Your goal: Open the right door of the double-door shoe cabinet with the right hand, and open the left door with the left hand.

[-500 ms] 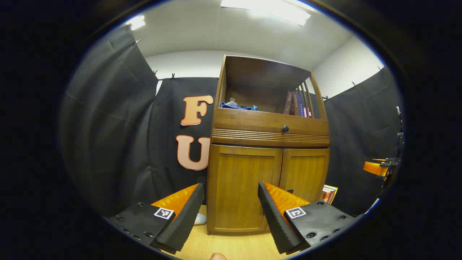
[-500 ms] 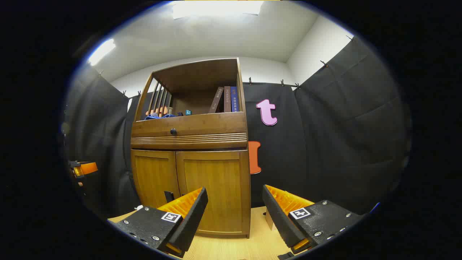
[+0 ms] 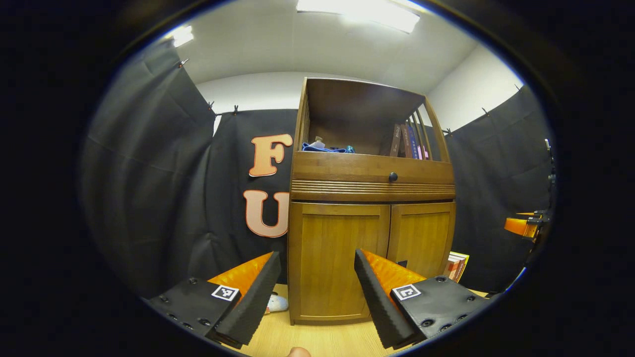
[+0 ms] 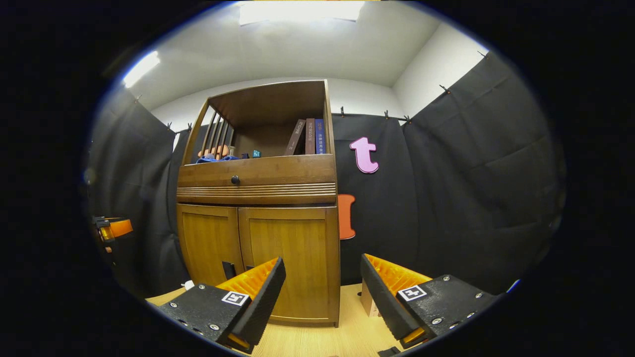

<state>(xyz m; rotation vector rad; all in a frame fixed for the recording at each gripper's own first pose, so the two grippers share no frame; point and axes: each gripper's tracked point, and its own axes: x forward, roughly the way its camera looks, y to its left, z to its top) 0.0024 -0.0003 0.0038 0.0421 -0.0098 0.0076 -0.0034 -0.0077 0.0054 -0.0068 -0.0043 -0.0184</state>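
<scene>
**Both grippers held open, short of the closed shoe cabinet**

Nearest in the left gripper view, the left gripper (image 3: 317,292) is seen with its two fingers spread wide and nothing held between them. Through the gap, the left door (image 3: 337,258) of the shoe cabinet (image 3: 369,191) is framed — closed, and well apart from the fingertips. The right door (image 3: 421,238) is seen beside it, also closed, partly hidden behind one finger. At the far right edge of this view the other gripper is glimpsed, small and partly cut off.

In the right gripper view, the right gripper (image 4: 322,295) is likewise held wide open and empty. The cabinet stands to the left of its gap, so that the right door (image 4: 290,258) is partly covered by the left-hand finger; no contact is made.

Farther off, a drawer front with a dark round knob (image 3: 392,176) is seen above the doors. Above that an open shelf holds leaning books (image 4: 306,136) and a blue cloth (image 3: 322,147) — the light wooden floor (image 3: 317,339) lies below.
</scene>
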